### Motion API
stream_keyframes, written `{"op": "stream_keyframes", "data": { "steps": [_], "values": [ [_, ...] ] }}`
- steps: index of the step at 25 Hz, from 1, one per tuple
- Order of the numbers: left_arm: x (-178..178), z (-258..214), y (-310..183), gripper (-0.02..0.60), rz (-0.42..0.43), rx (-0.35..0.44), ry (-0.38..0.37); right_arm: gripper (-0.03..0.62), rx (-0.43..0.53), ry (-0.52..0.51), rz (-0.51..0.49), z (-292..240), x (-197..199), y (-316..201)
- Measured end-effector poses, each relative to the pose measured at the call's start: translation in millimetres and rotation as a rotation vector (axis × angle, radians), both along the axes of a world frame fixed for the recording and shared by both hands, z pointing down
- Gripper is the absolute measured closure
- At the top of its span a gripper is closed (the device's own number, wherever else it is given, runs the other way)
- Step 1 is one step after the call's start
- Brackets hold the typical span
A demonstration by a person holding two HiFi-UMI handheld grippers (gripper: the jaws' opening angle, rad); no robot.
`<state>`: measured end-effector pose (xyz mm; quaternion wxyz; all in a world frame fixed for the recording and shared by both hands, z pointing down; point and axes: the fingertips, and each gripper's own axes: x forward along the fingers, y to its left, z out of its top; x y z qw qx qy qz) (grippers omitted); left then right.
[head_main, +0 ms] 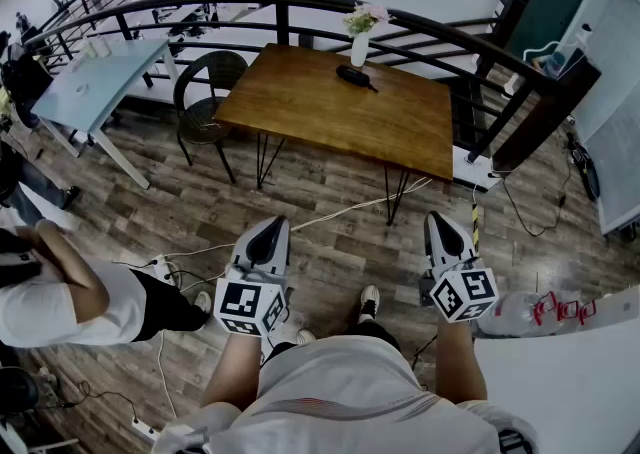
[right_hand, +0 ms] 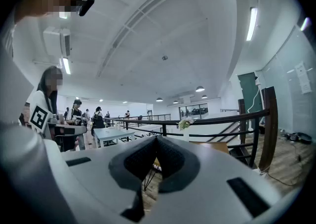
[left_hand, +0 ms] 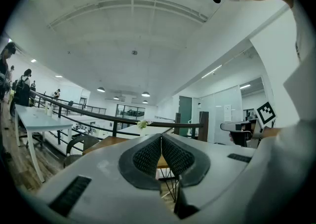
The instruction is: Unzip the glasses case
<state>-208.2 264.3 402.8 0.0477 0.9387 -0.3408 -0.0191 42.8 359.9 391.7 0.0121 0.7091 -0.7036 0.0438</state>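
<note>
A dark glasses case (head_main: 355,76) lies on the wooden table (head_main: 330,112) ahead, just in front of a white vase with flowers (head_main: 361,37). My left gripper (head_main: 272,230) and right gripper (head_main: 441,223) are held level at waist height over the floor, well short of the table. Both are shut with nothing between the jaws. In the left gripper view the left gripper (left_hand: 161,138) has its pads pressed together, and the table (left_hand: 106,143) shows beyond. The right gripper (right_hand: 156,139) also has its pads meeting, with the vase (right_hand: 185,125) far behind.
A black railing (head_main: 300,4) curves behind the table. A dark chair (head_main: 210,92) stands at the table's left end, and a pale blue table (head_main: 95,82) is further left. Cables (head_main: 330,214) trail over the wooden floor. A seated person (head_main: 70,292) is at my left.
</note>
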Motion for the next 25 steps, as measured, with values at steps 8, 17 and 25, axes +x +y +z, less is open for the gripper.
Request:
{"op": "stream_keyframes", "data": {
  "steps": [8,17,25],
  "values": [
    [5,-3,6,0.563,0.011,0.001,0.001,0.543,0.000,0.001,-0.001,-1,2,6],
    [1,-2,4,0.563,0.013,-0.006,0.010,0.543,-0.002,0.000,0.004,1,-1,5],
    [-4,2,-2,0.563,0.009,-0.017,0.020,0.543,0.025,-0.004,-0.007,-3,-7,-3]
  ]
}}
